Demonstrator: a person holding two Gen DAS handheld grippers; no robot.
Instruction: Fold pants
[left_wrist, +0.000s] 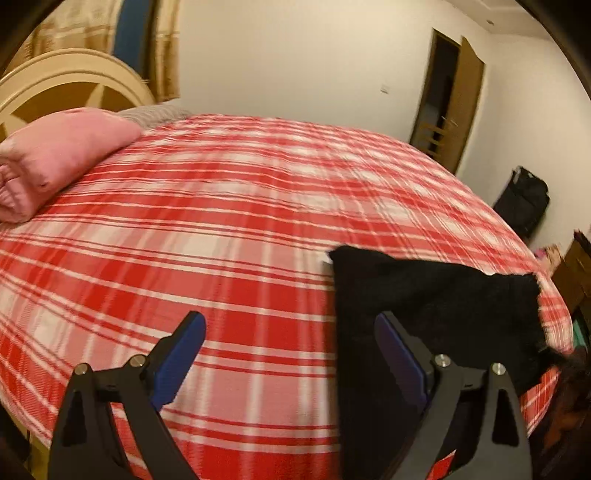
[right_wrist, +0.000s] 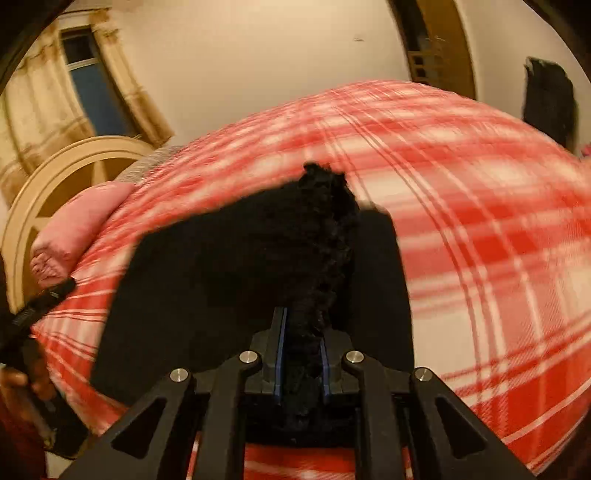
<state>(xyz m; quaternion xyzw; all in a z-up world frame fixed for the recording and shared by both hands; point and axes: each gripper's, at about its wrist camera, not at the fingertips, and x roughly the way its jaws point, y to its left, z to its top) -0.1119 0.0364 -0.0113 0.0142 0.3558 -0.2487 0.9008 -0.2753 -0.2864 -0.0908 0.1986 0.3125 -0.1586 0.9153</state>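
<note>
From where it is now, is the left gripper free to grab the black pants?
Probably yes: the left gripper is open and empty, and the black pants lie right beside its right finger on the plaid bedspread, with nothing between.

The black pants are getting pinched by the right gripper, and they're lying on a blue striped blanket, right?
Not quite. The right gripper does pinch the black pants, but the blanket under them is red and white plaid, not blue striped. The right wrist view shows it, and the left wrist view shows the same plaid.
</note>
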